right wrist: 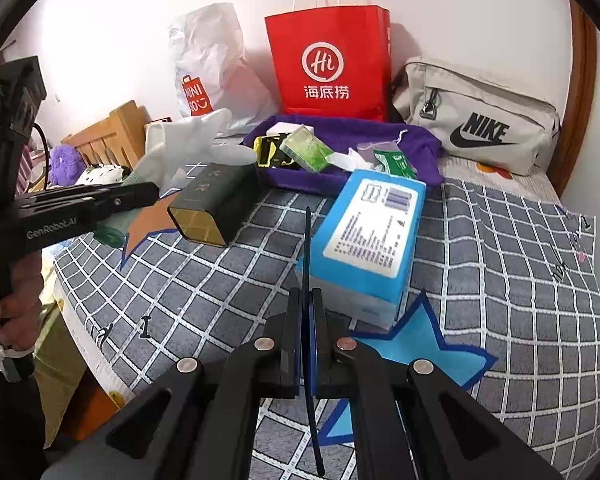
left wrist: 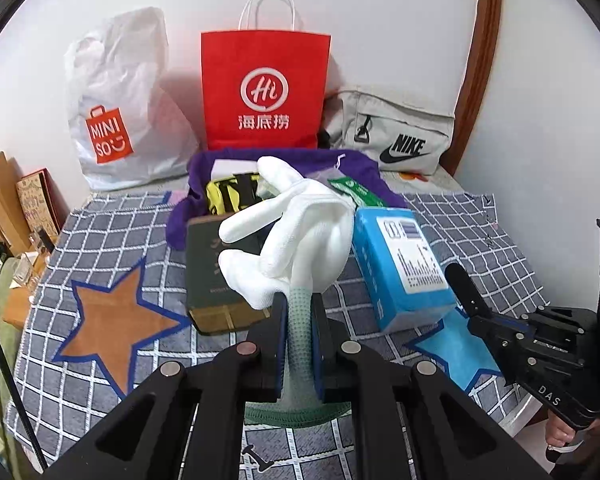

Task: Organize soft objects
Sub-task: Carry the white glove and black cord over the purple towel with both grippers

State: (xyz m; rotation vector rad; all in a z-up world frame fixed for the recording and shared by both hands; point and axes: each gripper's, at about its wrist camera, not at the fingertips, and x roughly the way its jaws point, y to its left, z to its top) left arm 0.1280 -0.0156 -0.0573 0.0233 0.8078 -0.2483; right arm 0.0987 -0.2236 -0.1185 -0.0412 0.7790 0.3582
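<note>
My left gripper (left wrist: 298, 308) is shut on the green cuff of a white work glove (left wrist: 300, 232) and holds it above the bed; the glove also shows in the right wrist view (right wrist: 180, 148). My right gripper (right wrist: 308, 300) is shut on a thin dark blue sheet seen edge-on (right wrist: 309, 248); what it is I cannot tell. It also shows in the left wrist view (left wrist: 466, 290). A purple cloth (left wrist: 356, 164) holds small packets and a yellow-black item (left wrist: 228, 194) at the back of the bed.
A dark green box (left wrist: 210, 276) and a blue tissue pack (left wrist: 400, 264) lie on the checked bedspread (left wrist: 100, 240). A red paper bag (left wrist: 264, 88), a white Miniso bag (left wrist: 120, 112) and a grey Nike pouch (left wrist: 400, 132) stand against the wall. Wooden furniture is at left.
</note>
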